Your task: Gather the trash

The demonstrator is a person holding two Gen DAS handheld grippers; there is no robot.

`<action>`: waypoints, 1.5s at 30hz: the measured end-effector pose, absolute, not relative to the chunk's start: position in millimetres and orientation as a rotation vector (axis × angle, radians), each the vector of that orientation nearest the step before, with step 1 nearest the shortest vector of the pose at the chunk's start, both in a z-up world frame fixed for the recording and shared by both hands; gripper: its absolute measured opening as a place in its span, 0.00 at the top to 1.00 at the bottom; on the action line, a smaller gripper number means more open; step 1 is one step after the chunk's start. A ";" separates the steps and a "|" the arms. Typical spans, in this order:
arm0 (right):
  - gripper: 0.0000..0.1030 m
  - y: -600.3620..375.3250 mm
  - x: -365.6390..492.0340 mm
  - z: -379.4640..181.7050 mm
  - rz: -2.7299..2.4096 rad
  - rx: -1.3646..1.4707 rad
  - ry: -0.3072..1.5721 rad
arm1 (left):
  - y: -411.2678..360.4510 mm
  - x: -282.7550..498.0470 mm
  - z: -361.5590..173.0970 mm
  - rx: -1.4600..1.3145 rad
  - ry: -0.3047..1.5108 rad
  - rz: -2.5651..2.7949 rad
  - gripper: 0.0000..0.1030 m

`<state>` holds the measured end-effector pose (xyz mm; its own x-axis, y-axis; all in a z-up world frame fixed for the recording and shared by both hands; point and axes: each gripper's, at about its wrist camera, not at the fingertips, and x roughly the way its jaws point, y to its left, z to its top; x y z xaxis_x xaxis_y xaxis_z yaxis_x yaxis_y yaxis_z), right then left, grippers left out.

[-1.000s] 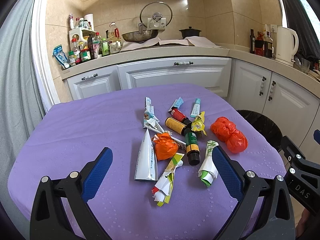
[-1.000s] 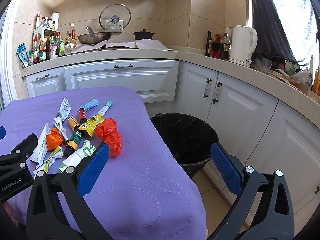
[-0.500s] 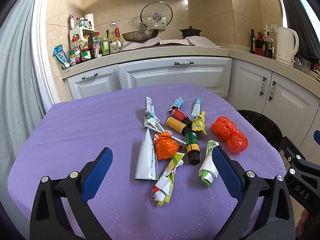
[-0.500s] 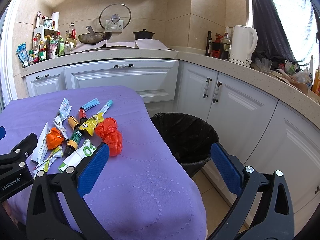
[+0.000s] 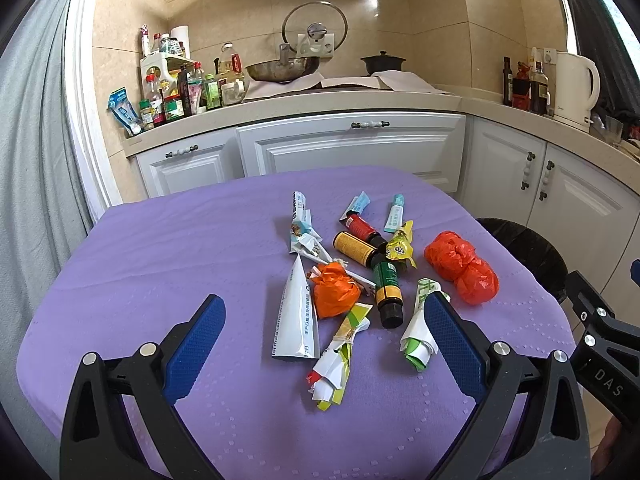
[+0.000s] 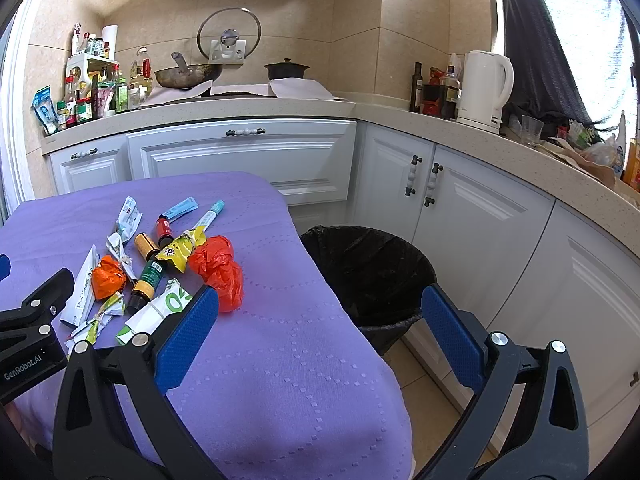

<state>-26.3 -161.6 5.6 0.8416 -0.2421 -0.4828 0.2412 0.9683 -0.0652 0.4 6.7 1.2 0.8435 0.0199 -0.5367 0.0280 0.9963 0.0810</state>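
Both grippers gape wide with nothing between their fingers: the left gripper (image 5: 324, 340) hovers over the trash pile (image 5: 360, 276) on the purple table (image 5: 160, 264), the right gripper (image 6: 320, 332) near its edge beside the black-lined bin (image 6: 372, 268) (on the floor).

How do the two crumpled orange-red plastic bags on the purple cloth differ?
The red bag is bigger, a two-lobed bundle; the orange bag is a smaller single ball. The red bag lies apart at the pile's bin-side edge; the orange bag sits among the wrappers, touching the white tube. Both are crumpled plastic, ungrasped.
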 end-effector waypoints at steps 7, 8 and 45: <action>0.04 -160.3 -28.0 4.4 -0.258 -0.002 0.510 | 6.9 0.5 1.4 0.087 0.568 -0.005 0.06; 0.04 -160.2 -28.1 4.1 -0.258 -0.002 0.510 | 6.9 0.5 1.4 0.086 0.568 -0.005 0.06; 0.04 -177.8 -34.4 -0.9 -0.257 0.003 0.524 | 9.9 5.1 -8.6 0.093 0.590 -0.006 0.06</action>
